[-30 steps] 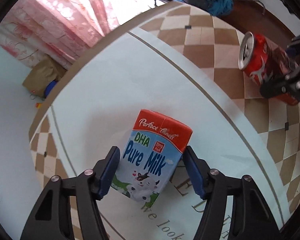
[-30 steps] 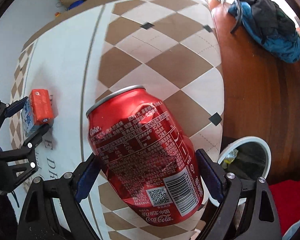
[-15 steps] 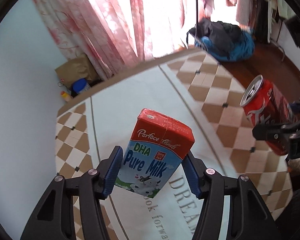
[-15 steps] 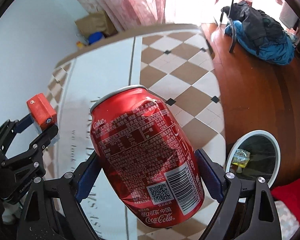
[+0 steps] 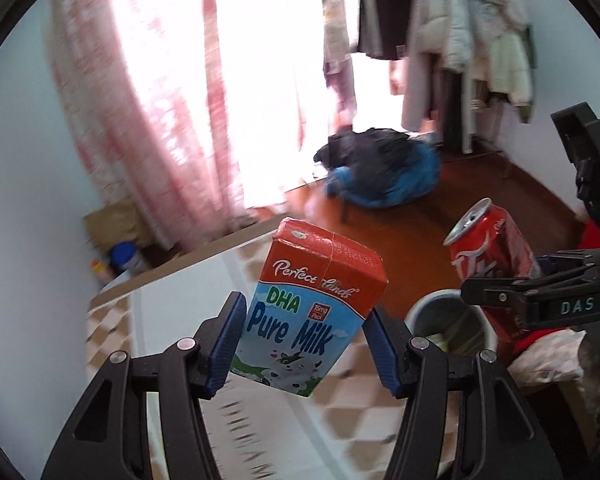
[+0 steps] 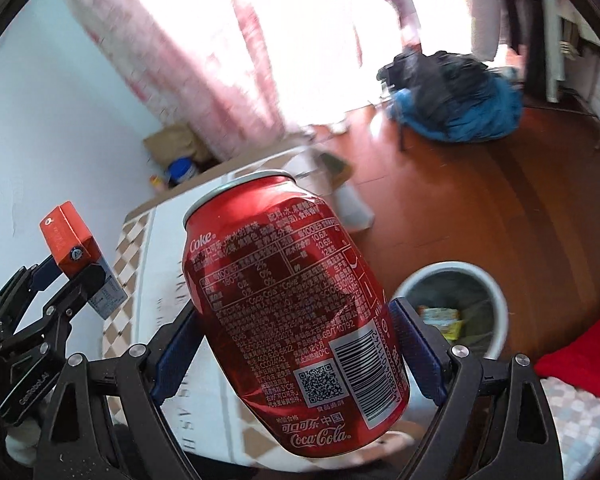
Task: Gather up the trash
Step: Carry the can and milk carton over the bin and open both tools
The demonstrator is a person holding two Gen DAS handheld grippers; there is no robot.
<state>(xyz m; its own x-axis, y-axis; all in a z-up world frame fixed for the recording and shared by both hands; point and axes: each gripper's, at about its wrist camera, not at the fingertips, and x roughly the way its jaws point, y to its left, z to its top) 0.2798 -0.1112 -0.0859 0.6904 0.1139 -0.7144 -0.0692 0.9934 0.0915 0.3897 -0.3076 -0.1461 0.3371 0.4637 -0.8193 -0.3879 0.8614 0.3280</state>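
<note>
The left gripper (image 5: 306, 344) is clamping a red-topped blue cardboard milk carton (image 5: 312, 308) in the air above the checkered table (image 5: 364, 412). The right gripper (image 6: 296, 354) is gripping a dented red aluminium cola can (image 6: 292, 312), tilted. Beyond, a white round bin (image 6: 496, 300) is standing on the wooden floor (image 6: 500, 200).

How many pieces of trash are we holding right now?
2. The milk carton is clamped in the left gripper; the Coke can is clamped in the right gripper, beside the bin.
</note>
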